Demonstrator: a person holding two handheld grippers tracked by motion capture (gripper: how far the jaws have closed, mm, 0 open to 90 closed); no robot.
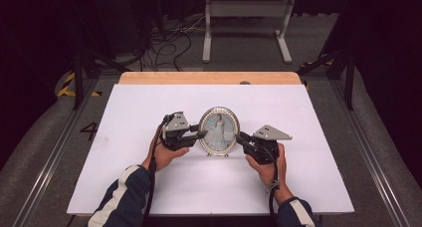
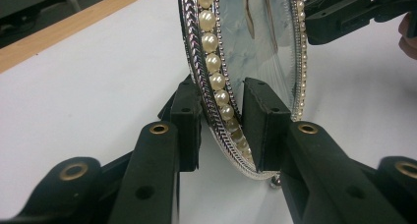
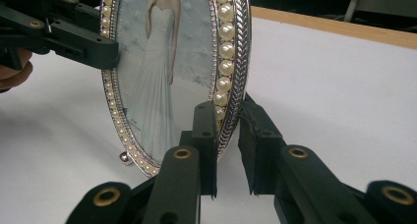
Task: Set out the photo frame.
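An oval picture frame, rimmed in pearls and silver, stands upright near the middle of the white surface, its long axis vertical and its glass turned toward the person. It rests on small ball feet — one shows at the lower edge in the left claw view.

Both claws flank it at mid-height. The left claw comes in from the frame's left edge, one jaw in front of the pearl rim and one behind it; in its own view the front pad lies against the glass while a sliver of gap seems to remain at the back, so whether it truly pinches cannot be told. The right claw mirrors it on the opposite edge; in its view the front jaw lies on the pearls and the rear jaw stands a little off the frame's back — straddling the rim, apparently not clenched.

Each hand is equally near. Any lift would likely go straight up, along the frame's long axis. The surface around it is bare, with its wooden far edge well apart.
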